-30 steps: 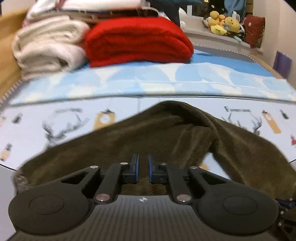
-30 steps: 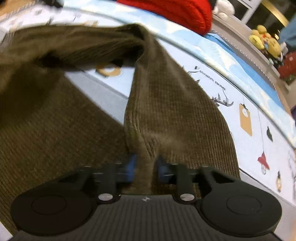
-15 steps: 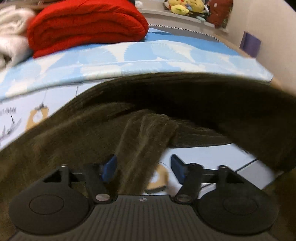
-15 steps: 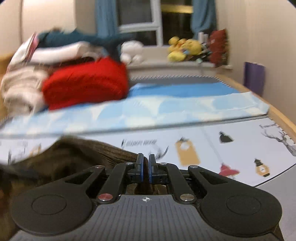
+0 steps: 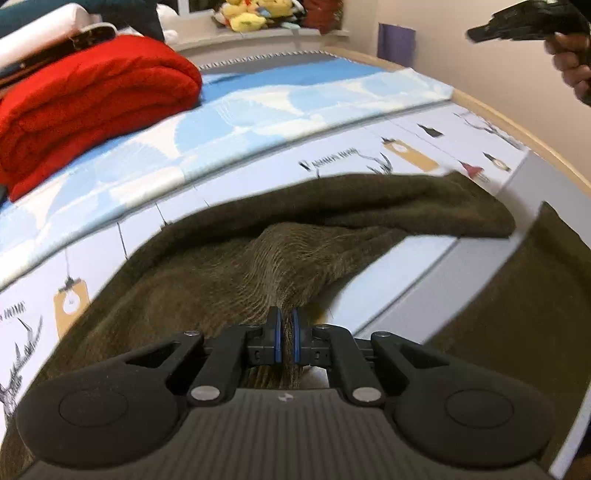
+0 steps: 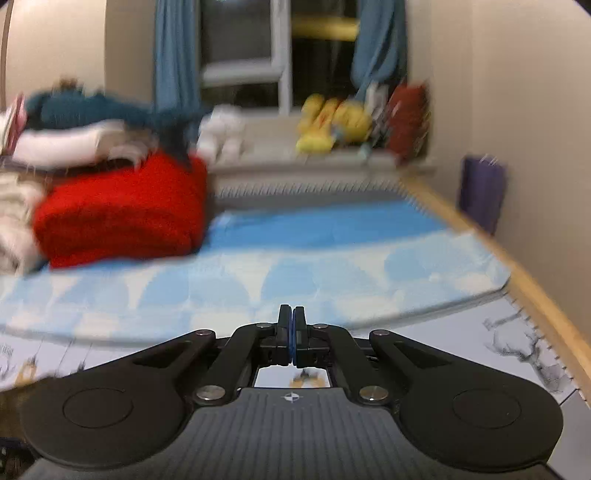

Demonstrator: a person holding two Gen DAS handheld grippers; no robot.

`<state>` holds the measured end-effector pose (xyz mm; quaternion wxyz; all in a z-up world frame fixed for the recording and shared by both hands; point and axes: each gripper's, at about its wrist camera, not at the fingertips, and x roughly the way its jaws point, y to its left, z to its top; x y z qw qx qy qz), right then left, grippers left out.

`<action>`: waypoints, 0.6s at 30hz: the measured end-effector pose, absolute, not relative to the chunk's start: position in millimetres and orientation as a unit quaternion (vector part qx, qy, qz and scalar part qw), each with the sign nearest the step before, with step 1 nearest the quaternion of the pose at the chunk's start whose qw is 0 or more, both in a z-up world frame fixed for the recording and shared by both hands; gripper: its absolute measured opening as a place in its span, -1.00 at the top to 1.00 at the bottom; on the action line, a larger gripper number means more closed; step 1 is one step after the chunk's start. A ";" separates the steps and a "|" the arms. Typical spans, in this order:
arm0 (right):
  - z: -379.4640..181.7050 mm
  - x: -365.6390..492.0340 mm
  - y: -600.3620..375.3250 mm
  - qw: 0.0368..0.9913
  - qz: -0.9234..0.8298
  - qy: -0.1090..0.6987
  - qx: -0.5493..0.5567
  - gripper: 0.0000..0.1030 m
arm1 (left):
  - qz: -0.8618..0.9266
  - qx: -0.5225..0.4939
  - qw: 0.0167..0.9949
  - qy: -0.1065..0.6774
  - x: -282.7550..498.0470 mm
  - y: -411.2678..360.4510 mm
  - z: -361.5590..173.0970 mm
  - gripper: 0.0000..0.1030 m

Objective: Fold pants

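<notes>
In the left wrist view, the left gripper (image 5: 286,332) has its blue-padded fingers clamped on a bunched fold of the brown pants (image 5: 258,266), the corduroy gathering into a ridge that runs straight into the pinch. The pants lie spread over the printed play mat (image 5: 436,155), one thick rolled part stretching away to the right (another piece of brown cloth shows at the right edge, across a strip of bare mat). Beyond them lies a blue and white quilt (image 5: 258,122), with a folded red blanket (image 5: 85,107) on it at the left. At the top right the right gripper (image 5: 524,22) is held high in a hand (image 5: 570,62), clear of the pants.

In the right wrist view, which is blurred, the right gripper (image 6: 291,336) has its fingers pressed together with nothing between them. Ahead are the quilt (image 6: 295,266), the red blanket (image 6: 122,214) and yellow plush toys (image 6: 332,125) on the windowsill.
</notes>
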<state>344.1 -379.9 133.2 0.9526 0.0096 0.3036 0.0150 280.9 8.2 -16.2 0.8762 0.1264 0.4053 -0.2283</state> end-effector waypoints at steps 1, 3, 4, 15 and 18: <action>123.8 344.4 -377.7 0.946 0.032 0.322 0.011 1.00 | -0.238 0.132 0.870 0.412 279.2 7.4 -19.8 0.88; 95.7 334.5 -373.1 0.938 0.036 0.344 0.013 0.85 | -0.261 0.144 0.854 0.427 276.1 4.4 -26.4 0.88; 74.2 326.6 -372.2 0.934 0.026 0.355 0.016 0.50 | -0.268 0.158 0.846 0.433 273.8 1.2 -30.7 0.88; -69.1 306.8 -403.6 0.886 -0.052 0.456 0.062 0.19 | -0.260 0.154 0.834 0.462 282.1 10.2 -42.6 0.87; -69.7 306.7 -395.6 0.892 -0.049 0.449 0.008 0.89 | -0.249 0.154 0.836 0.464 284.0 10.1 -40.3 0.87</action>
